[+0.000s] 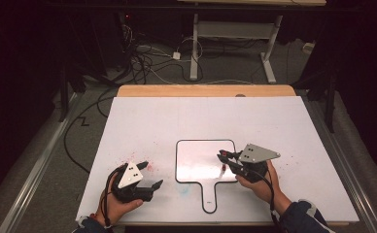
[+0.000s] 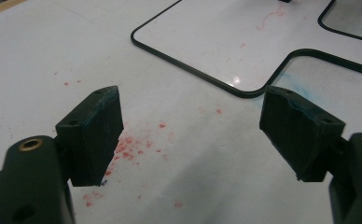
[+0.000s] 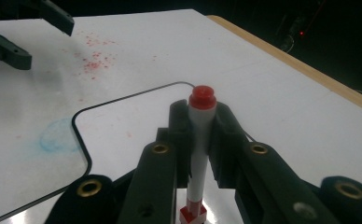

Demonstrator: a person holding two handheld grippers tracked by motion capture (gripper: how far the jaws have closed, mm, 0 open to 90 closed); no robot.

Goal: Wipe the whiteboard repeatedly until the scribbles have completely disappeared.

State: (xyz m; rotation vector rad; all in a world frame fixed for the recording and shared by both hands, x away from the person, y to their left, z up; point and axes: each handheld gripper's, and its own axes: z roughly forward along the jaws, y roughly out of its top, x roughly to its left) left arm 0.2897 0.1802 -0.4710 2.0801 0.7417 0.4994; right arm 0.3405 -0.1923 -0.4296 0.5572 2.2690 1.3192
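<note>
Red marker [image 3: 199, 149], pinched upright between the right gripper's [image 1: 230, 158] jaws, above the small whiteboard [image 1: 198, 167] directly beneath them. Left gripper [image 2: 191, 133] idle, jaws spread over red specks [image 2: 132, 144]. A writing stroke likely wants light, steady downward pressure, marker kept near vertical.

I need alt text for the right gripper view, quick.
The right hand-held gripper is shut on a red-capped marker standing upright between its black jaws, above a black-edged whiteboard on the white table. Red specks and the left hand-held gripper sit at upper left.
</note>
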